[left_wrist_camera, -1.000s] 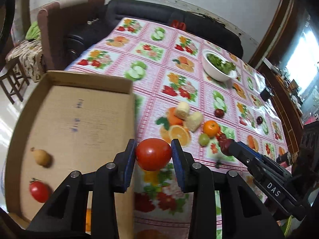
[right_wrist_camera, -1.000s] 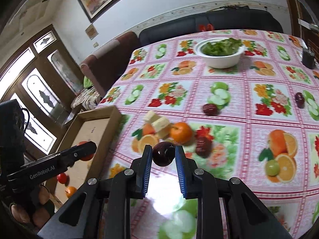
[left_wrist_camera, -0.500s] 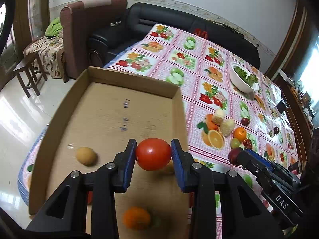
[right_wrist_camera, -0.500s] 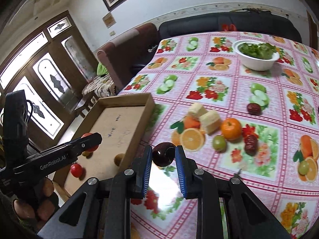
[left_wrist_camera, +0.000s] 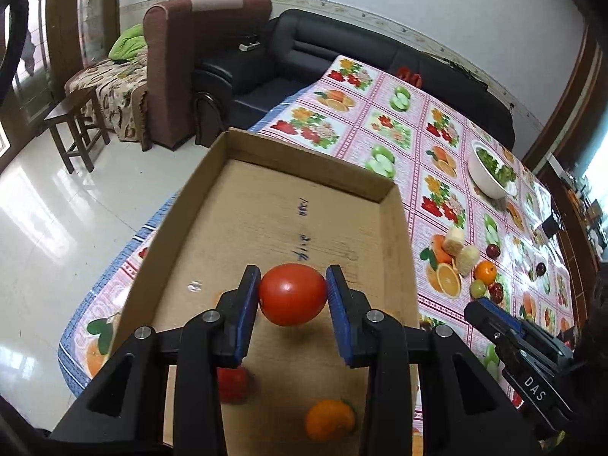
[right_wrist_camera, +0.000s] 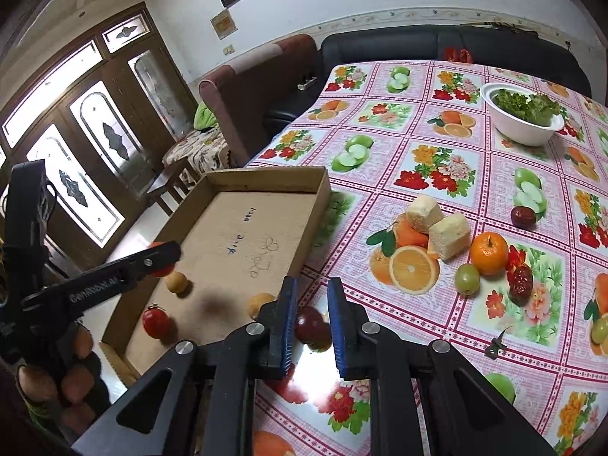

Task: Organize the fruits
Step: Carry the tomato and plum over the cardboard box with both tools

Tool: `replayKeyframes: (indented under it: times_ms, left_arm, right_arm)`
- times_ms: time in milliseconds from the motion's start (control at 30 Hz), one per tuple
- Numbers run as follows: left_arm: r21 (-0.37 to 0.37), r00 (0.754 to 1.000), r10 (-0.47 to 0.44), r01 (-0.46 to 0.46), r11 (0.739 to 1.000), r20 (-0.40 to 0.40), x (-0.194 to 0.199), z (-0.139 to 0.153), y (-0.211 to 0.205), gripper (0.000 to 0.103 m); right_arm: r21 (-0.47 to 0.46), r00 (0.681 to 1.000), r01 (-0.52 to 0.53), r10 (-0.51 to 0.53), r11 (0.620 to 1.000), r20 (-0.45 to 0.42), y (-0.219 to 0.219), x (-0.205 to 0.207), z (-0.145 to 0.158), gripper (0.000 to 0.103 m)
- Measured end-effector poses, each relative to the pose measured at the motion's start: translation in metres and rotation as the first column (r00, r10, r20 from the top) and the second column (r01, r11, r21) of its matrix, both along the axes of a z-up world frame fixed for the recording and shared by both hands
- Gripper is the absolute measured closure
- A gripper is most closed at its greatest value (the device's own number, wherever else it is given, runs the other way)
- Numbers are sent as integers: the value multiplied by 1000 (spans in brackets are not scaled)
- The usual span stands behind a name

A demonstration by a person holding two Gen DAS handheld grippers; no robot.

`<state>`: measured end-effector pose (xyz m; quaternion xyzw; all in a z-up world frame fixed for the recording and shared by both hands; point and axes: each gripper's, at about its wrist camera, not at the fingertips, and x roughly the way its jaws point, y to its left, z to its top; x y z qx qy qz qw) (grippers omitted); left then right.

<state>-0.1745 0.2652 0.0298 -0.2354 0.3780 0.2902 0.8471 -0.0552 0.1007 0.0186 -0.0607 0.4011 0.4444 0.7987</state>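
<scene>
Writing: I read "DAS" on right gripper (left_wrist_camera: 532,364), "GenRobot.AI" on the left.
Left gripper (left_wrist_camera: 292,304): clamped on tomato (left_wrist_camera: 292,293).
Right gripper (right_wrist_camera: 311,319): jaws apart, plum (right_wrist_camera: 311,327) loose between.

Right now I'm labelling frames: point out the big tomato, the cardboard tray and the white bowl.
big tomato (left_wrist_camera: 292,293), left wrist view, middle of its skin.
cardboard tray (left_wrist_camera: 311,169), left wrist view, far wall.
white bowl (right_wrist_camera: 526,135), right wrist view, outer side.

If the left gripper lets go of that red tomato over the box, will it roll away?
Probably a little. The tomato is round and smooth, so it would likely roll across the flat box floor, but the raised walls should stop it. Its shiny skin looks slippery in the left gripper.
</scene>
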Motion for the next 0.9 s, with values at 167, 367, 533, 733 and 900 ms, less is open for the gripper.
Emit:
replayKeyframes:
  times_ms: [167, 367, 533, 733, 900]
  left_arm:
    - [-13, 1000, -4, 4, 1000, 7, -1, -1, 2, 70]
    - [-10, 1000, -18, 18, 1000, 11, 2, 0, -1, 70]
    - [-13, 1000, -29, 29, 999, 5, 5, 1, -5, 70]
    - [-12, 999, -39, 39, 999, 1, 7, 3, -9, 70]
    - [-13, 999, -46, 46, 999, 3, 7, 5, -12, 70]
  right_arm:
    - [-30, 999, -22, 20, 999, -41, 2, 1, -13, 82]
    - [-89, 998, -56, 55, 994, -18, -4, -12, -32, 61]
    - [-174, 997, 10, 3, 985, 71, 2, -5, -41, 54]
    - [-142, 999, 37, -31, 989, 45, -15, 8, -37, 83]
    - [-185, 998, 19, -8, 983, 61, -9, 6, -42, 71]
